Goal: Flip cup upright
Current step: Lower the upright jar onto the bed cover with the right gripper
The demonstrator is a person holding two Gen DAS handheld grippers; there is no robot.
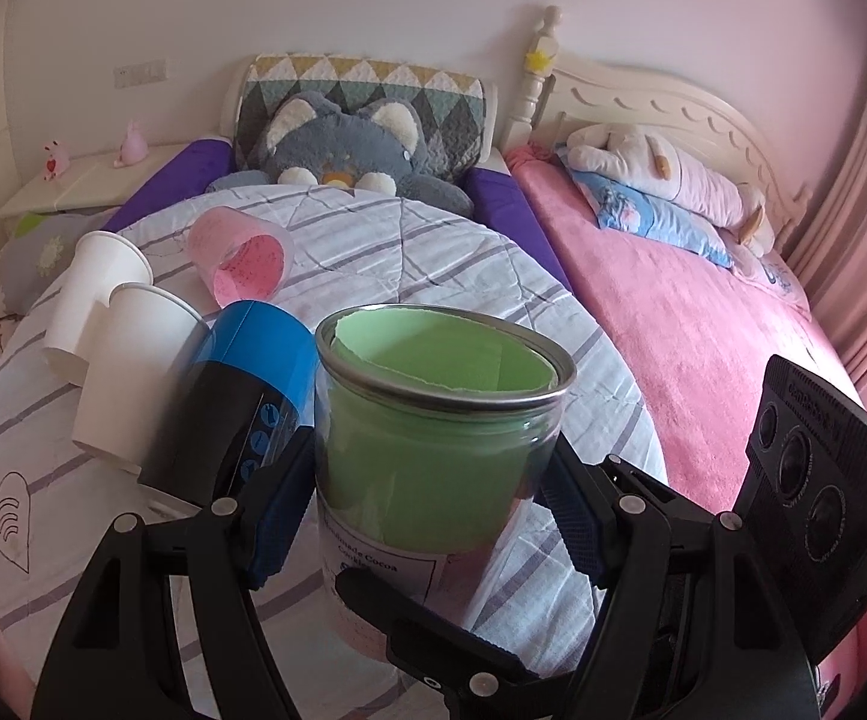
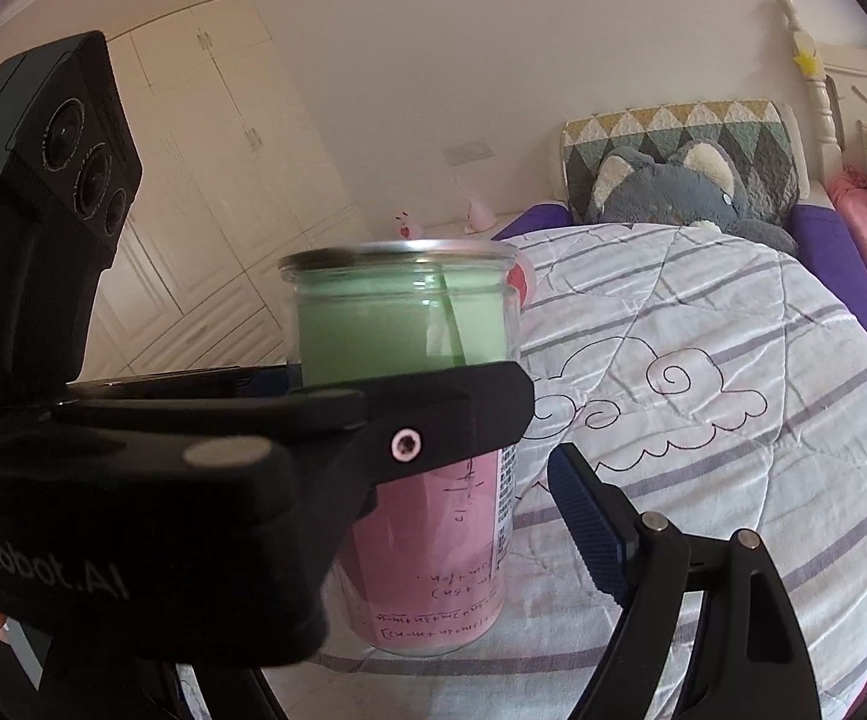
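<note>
A clear jar-like cup (image 1: 433, 426) with a metal rim, lined with green and pink paper, stands upright on the striped quilt (image 1: 409, 240). My left gripper (image 1: 427, 492) has a blue pad on each side of it and is shut on it. The cup also shows in the right wrist view (image 2: 403, 336), with the left gripper's black body (image 2: 241, 450) across its front. My right gripper (image 2: 481, 534) is open and empty just right of the cup; only its right finger (image 2: 589, 528) shows clearly.
A pink-lined clear cup (image 1: 241, 258) lies on its side farther back. Two white paper cups (image 1: 103, 300) and a blue-and-black cylinder (image 1: 241, 384) lie at the left. A grey plush cat (image 1: 343, 144) sits at the headboard. A pink bed (image 1: 703, 312) lies to the right.
</note>
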